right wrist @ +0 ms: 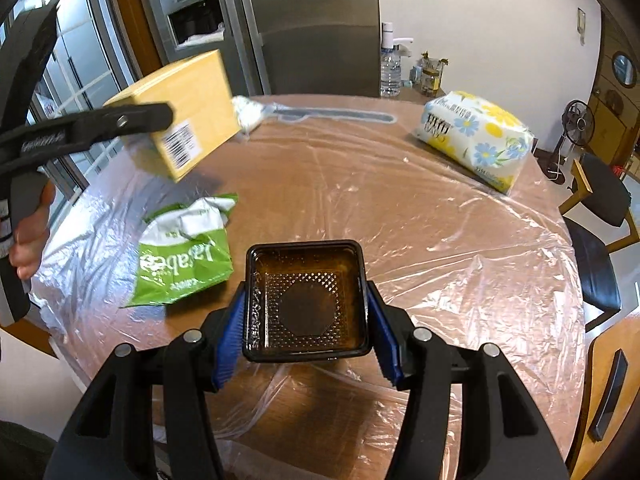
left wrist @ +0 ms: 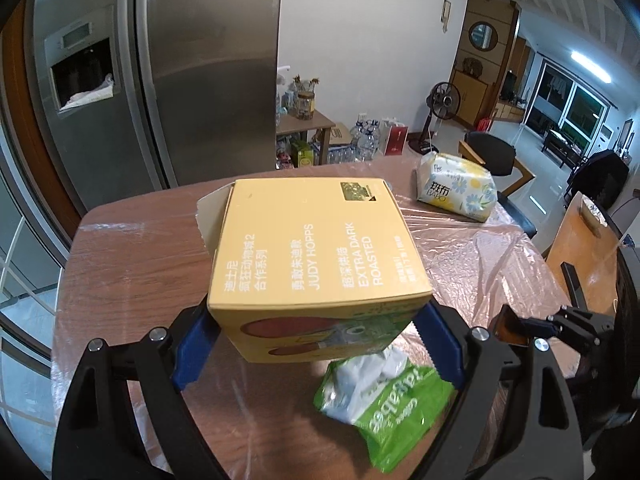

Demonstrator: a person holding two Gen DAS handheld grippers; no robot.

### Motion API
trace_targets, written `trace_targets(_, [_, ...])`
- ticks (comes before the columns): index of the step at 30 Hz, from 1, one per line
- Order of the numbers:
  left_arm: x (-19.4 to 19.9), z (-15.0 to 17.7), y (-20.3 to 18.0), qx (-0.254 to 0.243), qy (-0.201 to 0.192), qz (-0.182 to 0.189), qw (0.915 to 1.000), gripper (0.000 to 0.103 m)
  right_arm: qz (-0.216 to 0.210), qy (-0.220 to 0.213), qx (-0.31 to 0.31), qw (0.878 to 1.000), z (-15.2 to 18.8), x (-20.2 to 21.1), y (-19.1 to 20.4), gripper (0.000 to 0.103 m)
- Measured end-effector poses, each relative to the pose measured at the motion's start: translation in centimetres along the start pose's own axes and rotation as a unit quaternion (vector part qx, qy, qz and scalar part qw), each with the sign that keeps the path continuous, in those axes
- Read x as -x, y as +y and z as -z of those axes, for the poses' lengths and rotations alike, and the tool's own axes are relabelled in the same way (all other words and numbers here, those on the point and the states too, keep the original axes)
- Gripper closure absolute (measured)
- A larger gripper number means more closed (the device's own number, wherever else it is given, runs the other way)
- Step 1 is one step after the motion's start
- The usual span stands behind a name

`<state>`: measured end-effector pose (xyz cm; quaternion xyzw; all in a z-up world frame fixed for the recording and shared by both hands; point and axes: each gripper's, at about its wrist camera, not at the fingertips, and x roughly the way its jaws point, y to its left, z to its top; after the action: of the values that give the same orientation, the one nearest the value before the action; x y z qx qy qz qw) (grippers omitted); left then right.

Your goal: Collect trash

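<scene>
My left gripper (left wrist: 320, 344) is clamped on a yellow cardboard box (left wrist: 312, 248), the blue pads (left wrist: 196, 344) pressed against its two sides, and the box hangs clear above the table (left wrist: 132, 248) with its printed top face toward the camera and one end flap (left wrist: 212, 216) standing open at the far left corner. From the right wrist view the same box (right wrist: 188, 108) is up in the air at the left, tilted, with a barcode on its lower face and my left hand (right wrist: 28, 236) on the handle below it. My right gripper (right wrist: 306, 332) is clamped on a small square plastic tray (right wrist: 306, 300), dark-rimmed and amber-tinted with a dotted pattern in its bottom, open side facing the camera; its blue pads (right wrist: 230, 344) press on the tray's left and right walls, and it too is held off the table. Below the box, flat on the table, lies a crumpled green and white wrapper (right wrist: 184, 256), just to the left of the tray. Past the box, near the table's far edge, a crumpled white paper wad (right wrist: 250, 114) sits by itself. Clear plastic sheeting (right wrist: 440, 216) covers the round wooden tabletop, wrinkled and shiny. At the far right of it rests a pack of tissues (right wrist: 476, 136) printed with blue and yellow flowers, well apart from the rest. Behind the table stands a steel fridge (left wrist: 172, 80), and dark chairs (right wrist: 600, 248) stand at the right edge.
</scene>
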<state>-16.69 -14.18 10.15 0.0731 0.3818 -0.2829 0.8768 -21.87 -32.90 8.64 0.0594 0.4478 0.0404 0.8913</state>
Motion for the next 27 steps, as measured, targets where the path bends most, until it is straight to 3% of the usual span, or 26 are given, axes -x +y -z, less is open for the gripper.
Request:
trace_targets(8, [5.0, 3.3, 1.6, 0.006, -0.01, -0.004, 0.9999, 0.014, -0.015, -0.017, 0.012, 1.0, 0.4, 2.7, 1.0, 0.049])
trace_targets(18, [7.2, 6.6, 1.9, 0.021, 0.002, -0.006, 0.9998, 0.014, -0.027, -0.016, 0.025, 0.999, 1.7, 3.7, 3.0, 0.049])
trace_targets(27, [11.4, 10.4, 0.8, -0.008, 0.011, 0.012, 0.9998, 0.014, -0.065, -0.016, 0.036, 0.997, 3.8, 6.8, 4.5, 0.049])
